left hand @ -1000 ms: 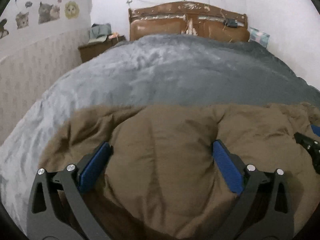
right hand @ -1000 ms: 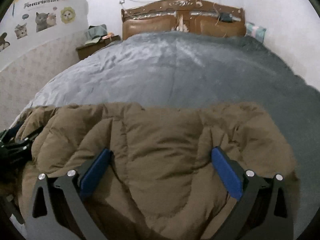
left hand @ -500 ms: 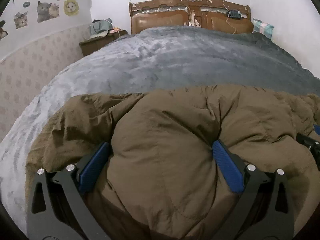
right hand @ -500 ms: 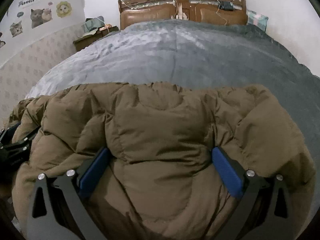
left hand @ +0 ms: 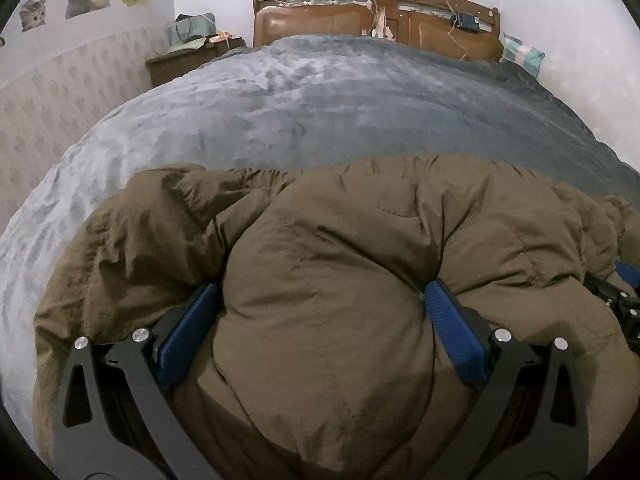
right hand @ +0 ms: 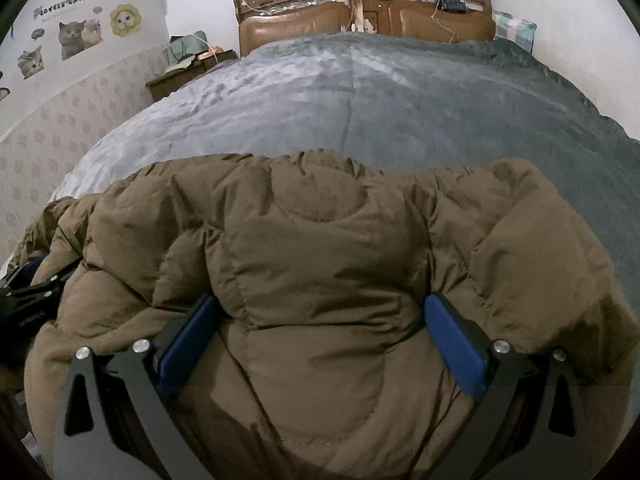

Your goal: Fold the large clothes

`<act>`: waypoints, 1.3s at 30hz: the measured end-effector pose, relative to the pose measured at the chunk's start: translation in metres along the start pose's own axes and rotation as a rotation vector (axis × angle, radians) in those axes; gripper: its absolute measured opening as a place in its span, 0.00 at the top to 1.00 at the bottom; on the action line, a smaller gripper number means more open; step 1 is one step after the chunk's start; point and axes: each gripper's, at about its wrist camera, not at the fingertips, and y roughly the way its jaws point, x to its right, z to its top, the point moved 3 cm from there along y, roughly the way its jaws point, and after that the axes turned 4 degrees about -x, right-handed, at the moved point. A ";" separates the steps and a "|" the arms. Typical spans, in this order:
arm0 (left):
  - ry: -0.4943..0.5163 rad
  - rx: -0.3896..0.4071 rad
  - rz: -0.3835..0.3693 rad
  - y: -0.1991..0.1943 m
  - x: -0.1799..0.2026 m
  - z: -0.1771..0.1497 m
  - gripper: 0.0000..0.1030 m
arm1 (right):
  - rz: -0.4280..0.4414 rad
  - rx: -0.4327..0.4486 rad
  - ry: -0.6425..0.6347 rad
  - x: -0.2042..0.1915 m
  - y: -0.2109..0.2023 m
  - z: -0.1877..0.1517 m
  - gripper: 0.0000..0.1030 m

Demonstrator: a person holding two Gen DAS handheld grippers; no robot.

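A brown puffer jacket (left hand: 360,248) lies bunched at the near end of a grey-blanketed bed (left hand: 320,104). My left gripper (left hand: 320,296) has a thick bulge of the jacket between its blue pads (left hand: 452,328), which press into the fabric on both sides. My right gripper (right hand: 320,300) holds another bulge of the jacket (right hand: 320,240) the same way between its blue pads (right hand: 452,336). The right gripper shows at the right edge of the left wrist view (left hand: 620,300); the left gripper shows at the left edge of the right wrist view (right hand: 28,288).
A wooden headboard (left hand: 376,8) stands at the far end of the bed. A bedside cabinet (left hand: 188,60) with bags on it is at the far left by the wall. A pillow (left hand: 520,52) lies at the far right corner.
Both grippers have carried the jacket's near part up and forward over the bed; the jacket now rises higher in both views and bulges more between the pads.
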 end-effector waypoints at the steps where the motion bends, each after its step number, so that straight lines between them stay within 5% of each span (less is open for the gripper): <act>1: 0.003 -0.003 0.001 0.001 0.001 0.000 0.03 | 0.000 -0.003 -0.001 0.000 0.000 -0.001 0.01; 12: 0.021 0.015 0.012 -0.002 0.000 -0.007 0.03 | -0.006 0.003 -0.016 0.002 -0.004 -0.010 0.02; 22: -0.002 0.129 -0.023 -0.117 -0.046 -0.020 0.03 | 0.039 -0.002 -0.040 0.009 -0.076 -0.026 0.02; 31: 0.047 0.141 0.107 -0.184 -0.092 -0.037 0.03 | -0.046 0.071 0.026 0.081 -0.202 -0.038 0.02; 39: 0.001 0.163 0.115 -0.177 -0.121 -0.040 0.03 | -0.065 0.011 0.155 0.150 -0.187 -0.058 0.02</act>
